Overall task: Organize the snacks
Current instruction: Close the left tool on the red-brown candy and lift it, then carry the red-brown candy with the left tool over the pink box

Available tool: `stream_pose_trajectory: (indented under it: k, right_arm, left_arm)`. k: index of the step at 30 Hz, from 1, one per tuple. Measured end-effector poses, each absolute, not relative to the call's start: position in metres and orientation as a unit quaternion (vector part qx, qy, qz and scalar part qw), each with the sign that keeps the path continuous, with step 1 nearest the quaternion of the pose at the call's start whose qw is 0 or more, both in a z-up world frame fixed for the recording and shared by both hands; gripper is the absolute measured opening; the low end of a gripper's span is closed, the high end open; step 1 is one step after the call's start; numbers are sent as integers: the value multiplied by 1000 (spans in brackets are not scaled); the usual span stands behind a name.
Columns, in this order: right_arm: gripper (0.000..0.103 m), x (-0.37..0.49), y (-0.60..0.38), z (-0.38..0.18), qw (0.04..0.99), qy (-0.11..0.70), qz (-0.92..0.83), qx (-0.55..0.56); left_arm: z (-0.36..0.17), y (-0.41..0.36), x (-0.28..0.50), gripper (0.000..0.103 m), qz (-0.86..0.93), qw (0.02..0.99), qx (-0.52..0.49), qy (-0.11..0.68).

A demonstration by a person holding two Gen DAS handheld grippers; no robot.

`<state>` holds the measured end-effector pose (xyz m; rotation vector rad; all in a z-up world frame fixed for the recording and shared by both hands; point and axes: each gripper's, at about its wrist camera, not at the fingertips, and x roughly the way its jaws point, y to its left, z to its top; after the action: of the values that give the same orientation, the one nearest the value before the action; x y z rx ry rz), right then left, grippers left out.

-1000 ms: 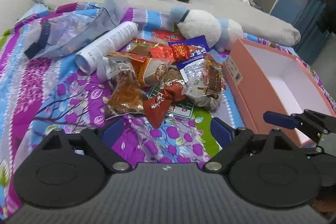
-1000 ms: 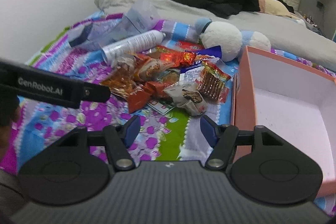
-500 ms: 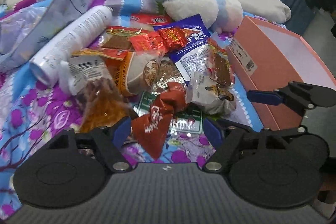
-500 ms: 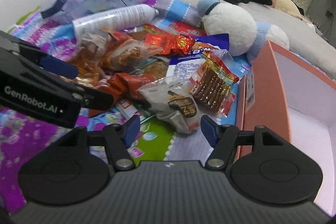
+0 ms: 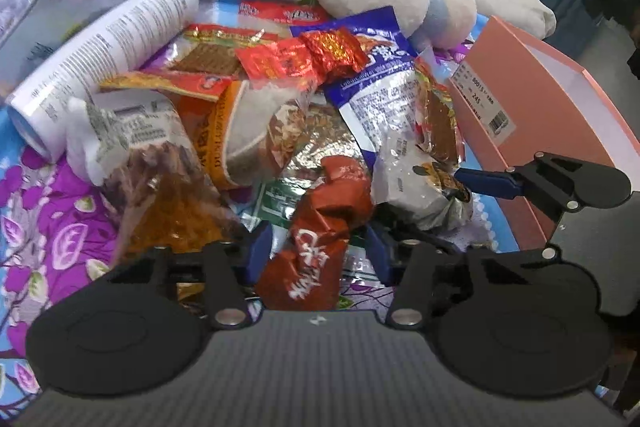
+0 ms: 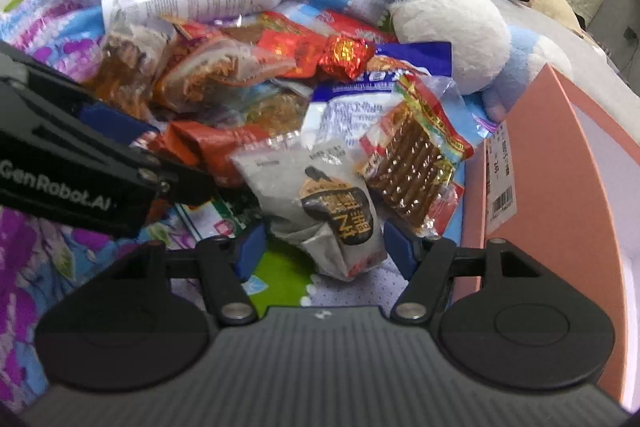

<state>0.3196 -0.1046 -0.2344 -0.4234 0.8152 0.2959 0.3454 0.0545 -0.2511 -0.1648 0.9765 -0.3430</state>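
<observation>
Jaws of my left gripper [image 5: 318, 253] stood apart around the red packet [image 5: 320, 231]; my right gripper [image 6: 324, 247] gaped astride the grey packet [image 6: 324, 203].

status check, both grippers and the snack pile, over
Left gripper open around red packet. Right gripper open around grey packet. Neither shut yet. Pink box beside the pile, nothing blocking.

"GenRobot.AI" on left gripper [image 6: 182, 187]
</observation>
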Motion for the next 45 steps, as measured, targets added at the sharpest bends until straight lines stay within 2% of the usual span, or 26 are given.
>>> stream_pose_trajectory:
  k: [2, 4, 9, 20, 45]
  right_arm:
    - [66, 319, -106, -235, 885, 391, 146, -204]
    - [65, 319, -106, -234, 886, 391, 148, -202]
    - [63, 312, -103, -228, 882, 398, 152, -201]
    - [52, 275, -108, -210, 880, 407, 160, -186]
    - [50, 157, -143, -144, 906, 389, 155, -60]
  left_arm:
    - [-252, 51, 346, 41, -166, 864, -78, 469]
    - [-250, 49, 344, 38, -168, 866, -76, 465]
    - [-244, 51, 334, 38, -156, 865, -75, 472]
    - [-213, 55, 287, 38, -120, 871, -110, 464]
    - [-127, 50, 158, 38, -62, 890, -147, 427]
